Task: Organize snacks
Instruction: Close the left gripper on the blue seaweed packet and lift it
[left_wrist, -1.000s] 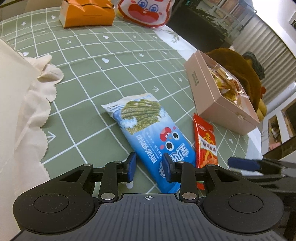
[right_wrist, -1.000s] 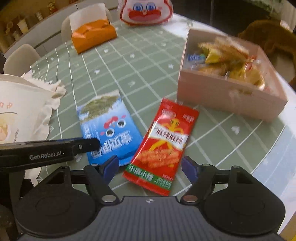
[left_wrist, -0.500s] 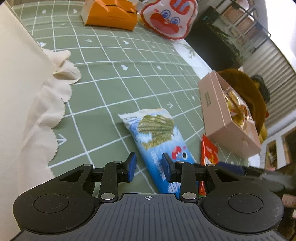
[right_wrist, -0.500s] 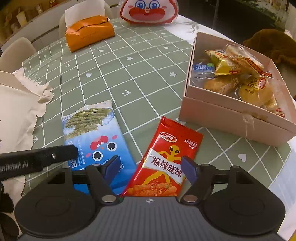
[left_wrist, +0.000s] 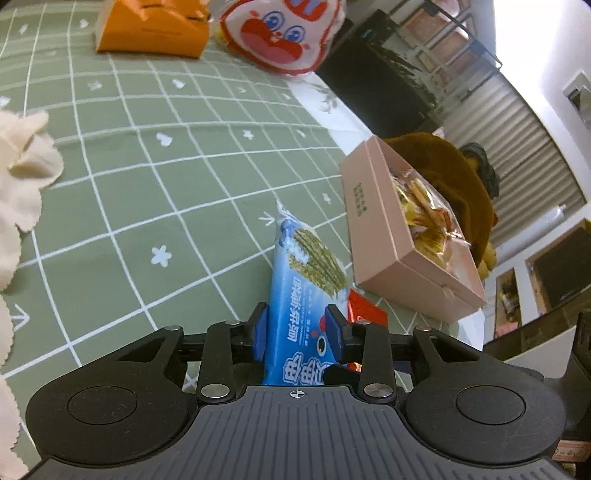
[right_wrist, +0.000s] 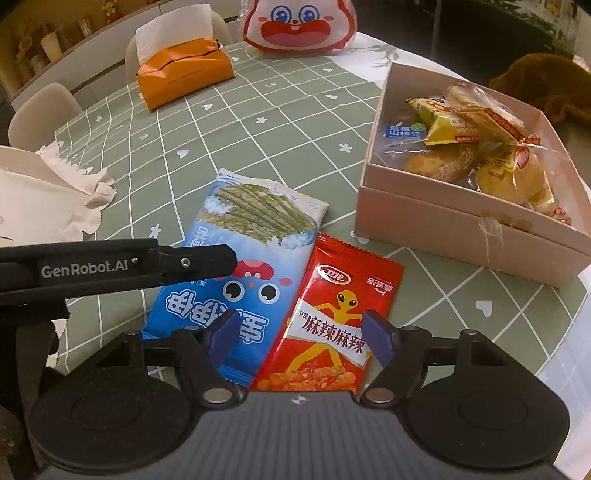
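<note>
A blue seaweed snack pack (left_wrist: 301, 302) (right_wrist: 236, 266) lies on the green checked tablecloth (right_wrist: 258, 140). My left gripper (left_wrist: 297, 332) straddles the pack's near end, jaws on either side of it, apparently closing on it; its finger (right_wrist: 192, 262) shows over the pack in the right wrist view. A red spicy snack pack (right_wrist: 340, 317) (left_wrist: 365, 314) lies beside it. My right gripper (right_wrist: 301, 338) is open around the red pack's near end. A pink box (right_wrist: 461, 221) (left_wrist: 388, 243) holds several wrapped snacks.
An orange tissue box (right_wrist: 184, 74) (left_wrist: 147, 33) and a red-and-white cartoon bag (right_wrist: 299, 26) (left_wrist: 277, 37) stand at the far side. A cream cloth bag (right_wrist: 37, 199) (left_wrist: 18, 177) lies at the left. A brown plush toy (left_wrist: 454, 173) sits beyond the pink box.
My left gripper has swung right and come down over the blue pack, which now sits tilted between its jaws. My right gripper has pulled back slightly, still open over the red pack.
</note>
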